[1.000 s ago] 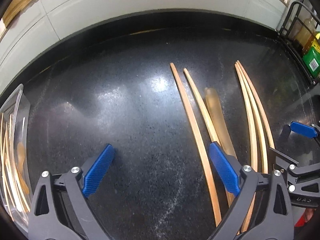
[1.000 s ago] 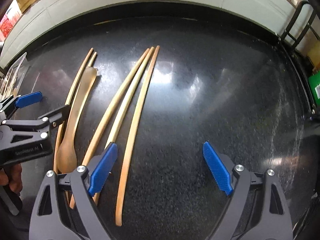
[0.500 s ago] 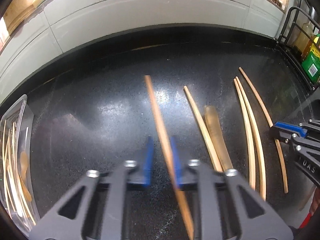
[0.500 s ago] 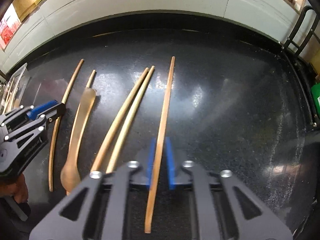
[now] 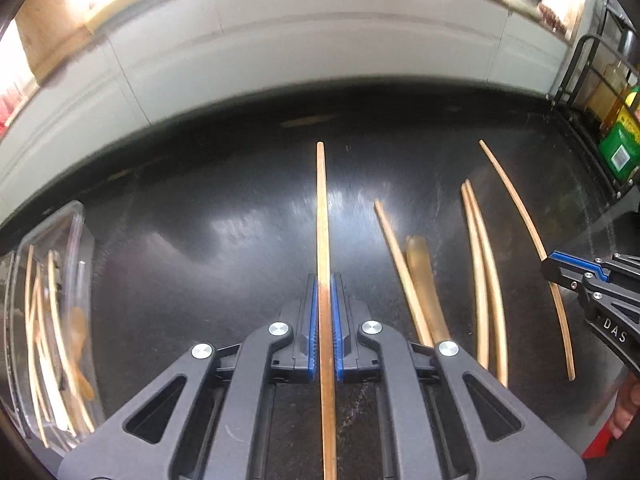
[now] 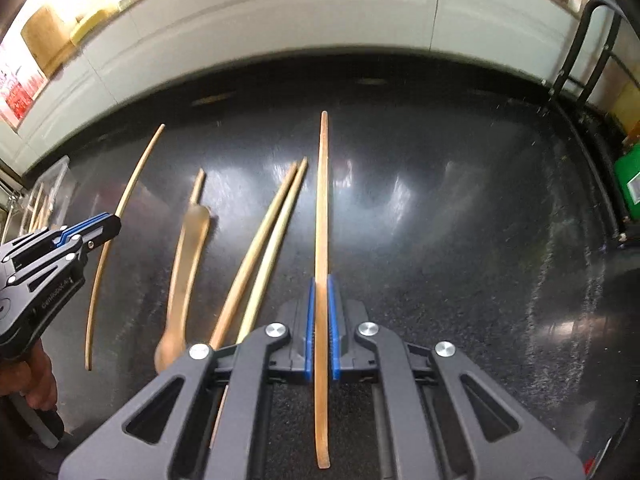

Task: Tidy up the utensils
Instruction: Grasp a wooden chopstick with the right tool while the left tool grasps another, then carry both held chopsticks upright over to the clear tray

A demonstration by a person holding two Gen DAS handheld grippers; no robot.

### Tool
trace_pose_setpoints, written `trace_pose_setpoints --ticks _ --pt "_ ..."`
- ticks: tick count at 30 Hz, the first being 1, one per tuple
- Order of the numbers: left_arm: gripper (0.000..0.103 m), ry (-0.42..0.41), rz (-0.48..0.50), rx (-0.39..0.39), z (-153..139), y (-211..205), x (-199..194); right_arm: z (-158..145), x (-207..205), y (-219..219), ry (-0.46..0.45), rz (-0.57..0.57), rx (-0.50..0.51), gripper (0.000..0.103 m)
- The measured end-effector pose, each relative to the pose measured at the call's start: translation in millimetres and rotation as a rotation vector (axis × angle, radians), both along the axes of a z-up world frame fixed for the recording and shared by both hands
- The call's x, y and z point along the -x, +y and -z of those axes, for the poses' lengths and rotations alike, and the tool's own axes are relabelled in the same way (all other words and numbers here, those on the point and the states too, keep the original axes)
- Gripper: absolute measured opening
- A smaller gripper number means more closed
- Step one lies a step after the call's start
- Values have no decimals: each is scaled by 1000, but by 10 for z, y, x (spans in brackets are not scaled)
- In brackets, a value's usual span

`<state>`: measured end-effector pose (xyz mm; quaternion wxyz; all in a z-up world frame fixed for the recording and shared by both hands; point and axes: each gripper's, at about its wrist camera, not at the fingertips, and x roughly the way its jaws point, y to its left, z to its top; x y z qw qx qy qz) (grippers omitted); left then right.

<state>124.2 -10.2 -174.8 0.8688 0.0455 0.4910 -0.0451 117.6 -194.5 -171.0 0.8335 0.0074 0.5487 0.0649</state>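
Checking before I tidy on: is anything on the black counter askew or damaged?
Nothing looks damaged. One single wooden chopstick lies unpaired against the wooden spoon, its tip poking past the spoon's handle; the other loose pair of chopsticks lies neatly side by side.

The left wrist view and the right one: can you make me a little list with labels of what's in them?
surface: black speckled countertop
left gripper: jaws shut on a long wooden chopstick
right gripper: jaws shut on another long wooden chopstick
still lying down: pair of pale wooden chopsticks, single wooden chopstick, wooden spoon
container: clear plastic box at left, wooden utensils inside
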Motion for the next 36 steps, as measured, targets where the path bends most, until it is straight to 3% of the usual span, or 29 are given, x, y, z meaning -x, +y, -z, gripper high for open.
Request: trace_pose_setpoints --ticks 14,26,36 --pt "6 -120 -46 54 -828 270 581 -820 438 83 -159 -23 -21 7" --pt "6 -145 -103 66 -978 547 930 -1164 739 242 -215 -35 -34 7" --pt "6 -171 -152 53 -1100 1012 1092 -1312 801 769 -236 -104 -48 7"
